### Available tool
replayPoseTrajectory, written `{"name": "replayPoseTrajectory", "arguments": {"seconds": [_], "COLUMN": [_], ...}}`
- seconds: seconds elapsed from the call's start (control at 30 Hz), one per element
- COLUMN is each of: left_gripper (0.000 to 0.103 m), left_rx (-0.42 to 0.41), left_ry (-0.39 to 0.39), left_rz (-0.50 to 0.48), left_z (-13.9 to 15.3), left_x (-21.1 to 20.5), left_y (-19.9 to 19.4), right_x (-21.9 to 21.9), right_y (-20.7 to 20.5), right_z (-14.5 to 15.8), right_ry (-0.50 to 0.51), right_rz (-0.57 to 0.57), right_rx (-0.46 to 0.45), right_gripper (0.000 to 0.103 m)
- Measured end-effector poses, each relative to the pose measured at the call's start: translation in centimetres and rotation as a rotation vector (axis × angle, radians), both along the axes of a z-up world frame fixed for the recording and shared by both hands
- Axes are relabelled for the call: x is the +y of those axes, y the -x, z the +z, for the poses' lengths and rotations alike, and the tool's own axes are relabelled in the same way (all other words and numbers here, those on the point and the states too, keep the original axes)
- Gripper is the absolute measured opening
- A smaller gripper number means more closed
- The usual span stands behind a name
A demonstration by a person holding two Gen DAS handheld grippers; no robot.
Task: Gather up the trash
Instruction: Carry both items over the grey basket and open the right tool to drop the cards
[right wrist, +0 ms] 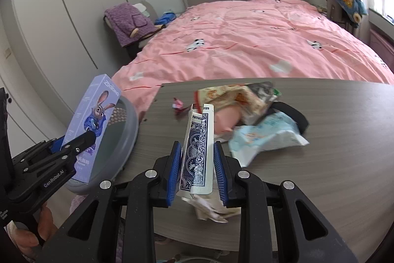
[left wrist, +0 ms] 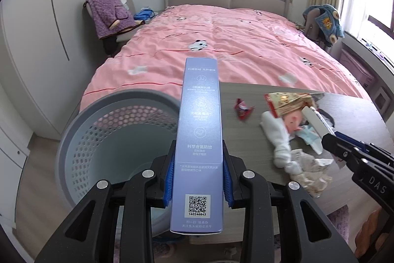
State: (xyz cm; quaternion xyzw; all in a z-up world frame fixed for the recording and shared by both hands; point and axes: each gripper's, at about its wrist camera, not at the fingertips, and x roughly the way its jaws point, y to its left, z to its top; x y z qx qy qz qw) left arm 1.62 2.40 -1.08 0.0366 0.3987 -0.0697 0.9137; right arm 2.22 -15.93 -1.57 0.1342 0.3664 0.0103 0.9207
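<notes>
Left claw (left wrist: 198, 179) clamped on long purple box (left wrist: 199, 130), over grey bin (left wrist: 110, 139) at 9 o'clock of worktop (right wrist: 320, 164). Right claw (right wrist: 197, 169) gripping blue card box (right wrist: 198, 152). Wrapper pile (right wrist: 258, 115) at 1 o'clock on worktop.

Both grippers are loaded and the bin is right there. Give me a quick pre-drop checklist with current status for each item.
1. Left gripper clamped on the purple toothpaste box: ok.
2. Right gripper clamped on the blue card box: ok.
3. Toothpaste box over the grey basket: not ok, it sits at the rim, partly over the table.
4. Card box over the basket: not ok, it is above the table.
5. Basket mouth unobstructed: ok.
6. Trash left on the table: not ok, the red candy wrapper and a pile of wrappers remain.
</notes>
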Motion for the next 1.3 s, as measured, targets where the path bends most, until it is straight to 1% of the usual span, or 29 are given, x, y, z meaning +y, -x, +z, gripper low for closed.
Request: {"name": "replayPoseTrajectory", "arguments": {"seconds": [0.27,0.37,0.53,0.87,1.1,1.3], "left_gripper": [0.031,0.031,0.031,0.031,0.031,0.031], "left_rx": [0.028,0.038,0.047,0.083,0.101,0.101], "left_ry": [-0.024,-0.015,-0.006,-0.001,0.006,0.016], "left_rz": [0.108,0.145,0.177,0.201,0.207,0.209], "left_z": [-1.0,-1.3,-1.8,-3.3,-3.9,-3.9], "left_x": [5.8,7.8,10.2,12.4,13.2,13.4], "left_y": [0.1,-0.1,-0.5,-1.4,-1.8,-2.0], "right_x": [5.4,7.4,9.8,13.7,15.1,15.9], "right_y": [-3.3,-4.4,-5.6,-8.1,-9.4,-9.8], "right_z": [-1.0,-1.2,-1.1,-1.2,-1.9,-2.1], "right_ry": [0.002,0.011,0.019,0.03,0.031,0.035], "right_rz": [0.117,0.162,0.21,0.302,0.335,0.356], "right_rx": [0.031,0.042,0.044,0.05,0.065,0.069], "right_gripper": [0.027,0.027,0.027,0.027,0.027,0.027]}}
